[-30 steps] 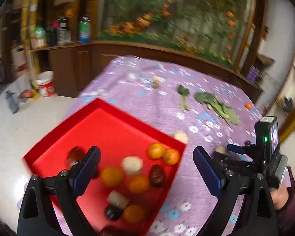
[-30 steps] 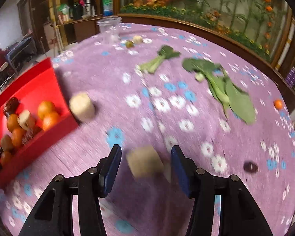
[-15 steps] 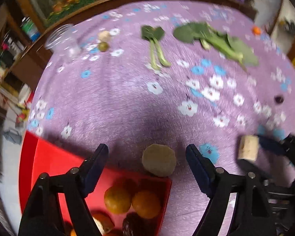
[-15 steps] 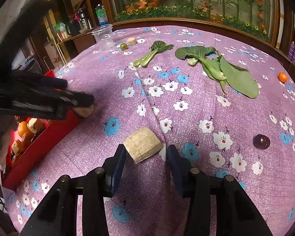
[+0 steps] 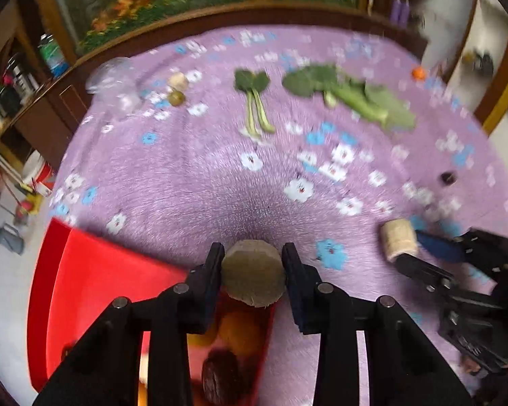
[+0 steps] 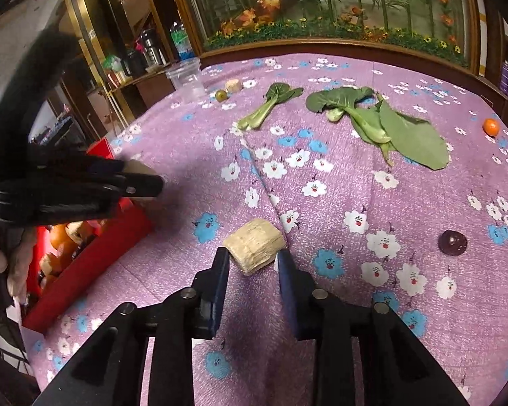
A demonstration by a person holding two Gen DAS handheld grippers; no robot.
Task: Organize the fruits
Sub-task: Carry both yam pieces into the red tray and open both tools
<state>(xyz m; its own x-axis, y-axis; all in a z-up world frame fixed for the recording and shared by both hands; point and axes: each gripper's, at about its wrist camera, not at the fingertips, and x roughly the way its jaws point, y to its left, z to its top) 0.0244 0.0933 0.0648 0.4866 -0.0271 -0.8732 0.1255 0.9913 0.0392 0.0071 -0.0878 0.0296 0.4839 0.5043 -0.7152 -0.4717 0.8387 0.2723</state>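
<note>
My left gripper is shut on a round beige sugarcane piece at the right corner of the red tray, which holds oranges and dark fruits. My right gripper has its jaws close around a second beige sugarcane chunk lying on the purple cloth; contact on both sides is not clear. That chunk also shows in the left wrist view. The left gripper shows in the right wrist view over the tray.
On the flowered tablecloth lie bok choy, large green leaves, a small orange, a dark fruit, a green fruit, a beige piece and a clear plastic cup. A wooden ledge borders the far side.
My left gripper has closed from wide open onto the round sugarcane piece beside the tray. My right gripper stays around the other chunk, little changed.
</note>
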